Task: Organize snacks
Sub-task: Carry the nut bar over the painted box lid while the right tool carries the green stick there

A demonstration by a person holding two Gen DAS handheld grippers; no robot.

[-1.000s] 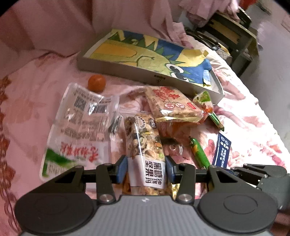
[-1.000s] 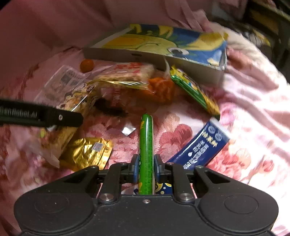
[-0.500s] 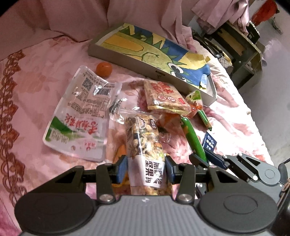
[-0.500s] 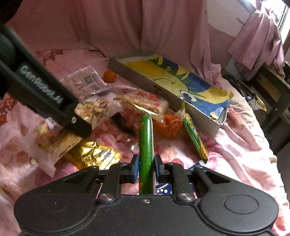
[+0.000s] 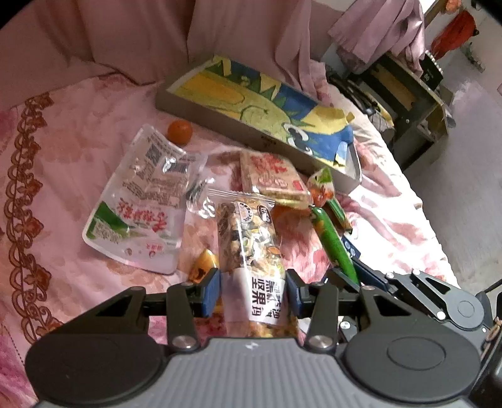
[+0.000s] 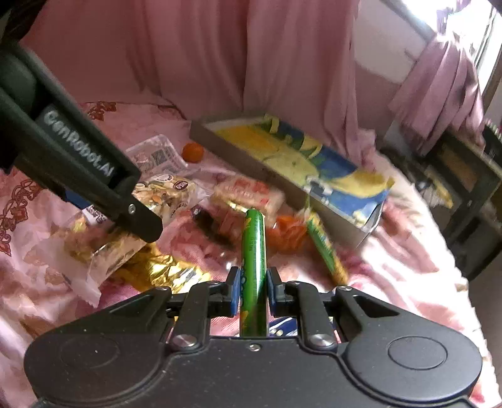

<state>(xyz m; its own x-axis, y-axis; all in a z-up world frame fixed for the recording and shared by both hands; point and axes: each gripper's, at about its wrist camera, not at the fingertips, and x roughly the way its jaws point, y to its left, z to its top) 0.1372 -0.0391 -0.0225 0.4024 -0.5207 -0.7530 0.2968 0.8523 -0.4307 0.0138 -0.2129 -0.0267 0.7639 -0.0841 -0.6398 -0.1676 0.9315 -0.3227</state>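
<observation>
Both claws have lifted their snacks.

— Where are we, would you say?

— We are in a home, in a bedroom: the snacks lie on a bed [image 5: 62, 175] spread with a pink flowered cover, and a pink curtain [image 6: 194, 59] hangs in folds behind it.

— And beside the bed?

— We see a dark wooden stand [image 5: 417, 103] with pink cloth [image 5: 379, 28] draped over it (daylight comes in at the upper right), and a bare grey floor [image 5: 470, 188].
</observation>
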